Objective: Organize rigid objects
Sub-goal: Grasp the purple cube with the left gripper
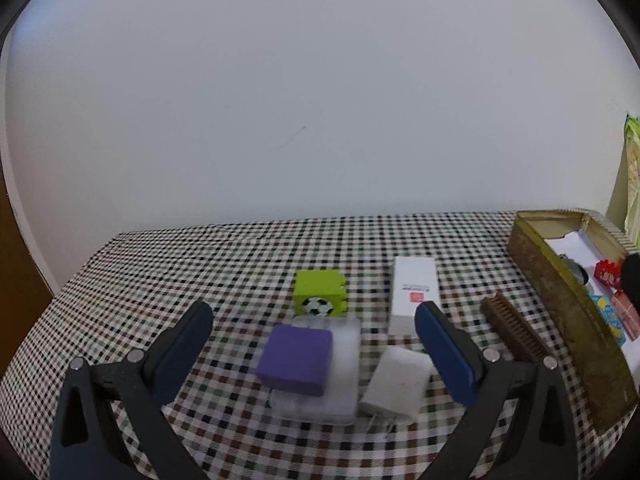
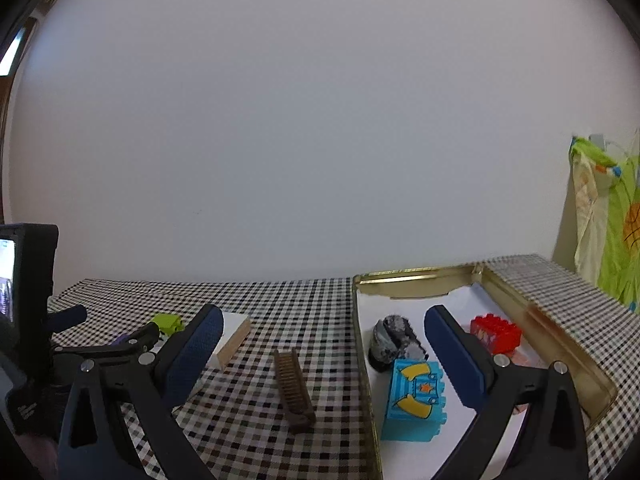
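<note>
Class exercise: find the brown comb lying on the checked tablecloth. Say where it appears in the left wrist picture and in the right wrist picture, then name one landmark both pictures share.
Left wrist view: the brown comb lies right of centre, between the white box and the gold tin.
Right wrist view: the comb lies low, near the centre, just left of the tin.
Shared landmark: the gold tin, with the red block inside.

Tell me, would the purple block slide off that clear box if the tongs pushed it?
Probably. The purple block only rests on the clear plastic box, which looks smooth, so it may slide. Its flat faces suggest it won't roll. It looks stiff and light, though that's a guess.
</note>
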A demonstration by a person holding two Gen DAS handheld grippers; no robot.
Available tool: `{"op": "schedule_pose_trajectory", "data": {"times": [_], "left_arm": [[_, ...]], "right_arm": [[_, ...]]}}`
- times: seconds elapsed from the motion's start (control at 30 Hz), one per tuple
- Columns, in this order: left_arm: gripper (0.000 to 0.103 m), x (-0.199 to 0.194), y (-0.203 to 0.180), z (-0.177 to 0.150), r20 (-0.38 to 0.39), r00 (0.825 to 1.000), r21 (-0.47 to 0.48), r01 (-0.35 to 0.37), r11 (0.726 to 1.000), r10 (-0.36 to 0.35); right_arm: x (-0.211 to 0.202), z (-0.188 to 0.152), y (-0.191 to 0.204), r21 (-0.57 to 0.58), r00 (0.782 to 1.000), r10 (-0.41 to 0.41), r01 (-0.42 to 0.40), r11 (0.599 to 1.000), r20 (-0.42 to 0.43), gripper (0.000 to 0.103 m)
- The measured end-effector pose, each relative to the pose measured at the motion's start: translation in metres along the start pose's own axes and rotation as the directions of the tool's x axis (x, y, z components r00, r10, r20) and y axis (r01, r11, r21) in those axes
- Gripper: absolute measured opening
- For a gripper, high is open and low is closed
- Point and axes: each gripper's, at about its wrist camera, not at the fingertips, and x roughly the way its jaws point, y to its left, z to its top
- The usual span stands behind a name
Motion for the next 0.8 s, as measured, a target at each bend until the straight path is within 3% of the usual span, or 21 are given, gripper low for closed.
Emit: {"op": "schedule_pose_trajectory", "data": {"times": [0.1, 0.3, 0.5, 0.57, 0.63, 0.7, 0.8], "left_arm": [[0.102, 0.003, 0.011, 0.000, 0.002, 0.996, 0.036, -0.088, 0.995, 0.088], [0.102, 0.019, 0.049, 0.005, -0.046, 0.977, -0.052, -0.209, 0.977, 0.206], [0.102, 0.030, 0.081, 0.006, -0.111, 0.974, -0.153, -0.213, 0.965, 0.197], [0.101, 0.031, 0.086, 0.004, -0.125, 0.979, -0.171, -0.183, 0.968, 0.162], [0.100, 0.034, 0.079, 0.004, -0.136, 0.985, -0.174, -0.129, 0.976, 0.105], [0.100, 0.035, 0.069, 0.005, -0.136, 0.989, -0.146, -0.079, 0.986, 0.059], [0.100, 0.033, 0.054, 0.008, -0.109, 0.993, -0.082, -0.043, 0.996, 0.034]], "right_arm": [[-0.004, -0.001, -0.001, 0.012, 1.000, 0.003, -0.003, 1.000, 0.009, 0.102], [0.000, -0.003, -0.004, 0.012, 1.000, 0.012, -0.012, 1.000, -0.017, 0.102], [0.007, -0.007, 0.003, 0.011, 0.994, 0.076, -0.075, 0.997, -0.079, 0.102], [0.010, -0.009, 0.004, 0.014, 0.989, 0.108, -0.107, 0.994, -0.104, 0.101], [0.012, -0.011, 0.006, 0.005, 0.986, 0.116, -0.116, 0.993, -0.123, 0.086], [0.014, -0.013, 0.012, -0.006, 0.980, 0.126, -0.128, 0.992, -0.154, 0.079], [0.010, -0.014, 0.013, 0.005, 0.976, 0.140, -0.141, 0.990, -0.168, 0.079]]}}
